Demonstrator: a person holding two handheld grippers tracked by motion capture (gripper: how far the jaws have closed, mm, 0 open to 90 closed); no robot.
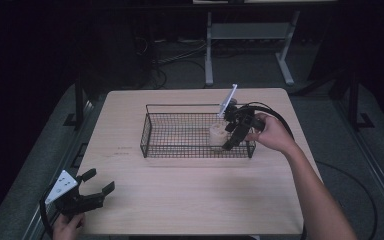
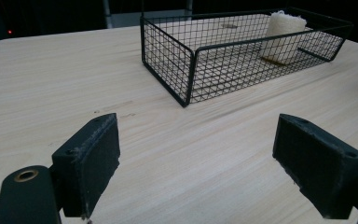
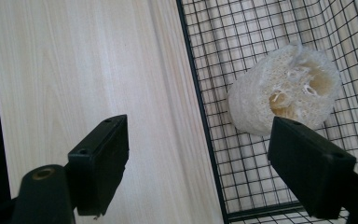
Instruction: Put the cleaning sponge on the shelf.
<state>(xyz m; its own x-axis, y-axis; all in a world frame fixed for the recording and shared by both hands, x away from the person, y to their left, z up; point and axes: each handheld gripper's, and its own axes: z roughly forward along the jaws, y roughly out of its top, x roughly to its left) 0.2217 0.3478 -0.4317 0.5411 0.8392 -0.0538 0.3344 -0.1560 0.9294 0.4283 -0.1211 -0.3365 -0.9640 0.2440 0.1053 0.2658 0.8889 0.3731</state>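
One loofah piece, pale and porous, cylindrical, lies inside the black wire basket near its right end; in the left gripper view it shows as a cream roll close to the far wall of the basket. Nothing else shows in the basket. The mesh floor around the piece is bare.

Right gripper: held over the basket's right end, pointed down at the loofah piece. Its own view has the two black jaws spread, one over the bare tabletop outside the wire wall, the other over the mesh just beside the piece. The pads hold nothing and press on nothing; the piece sits off to one side of the gap rather than between them.

Left gripper: resting low at the near left corner of the table, well apart from the basket. Jaws wide, nothing between them but bare wood.

Step in hand, as judged: either the approach to pick the piece out of the basket, or the moment just after setting it down there; the pictures do not settle which. If a pick-up is meant, the next move calls for shifting the right gripper sideways so both jaws clear the wire wall and straddle the piece, then lowering and closing gently on the soft body.

Table: light wood, otherwise uncluttered.
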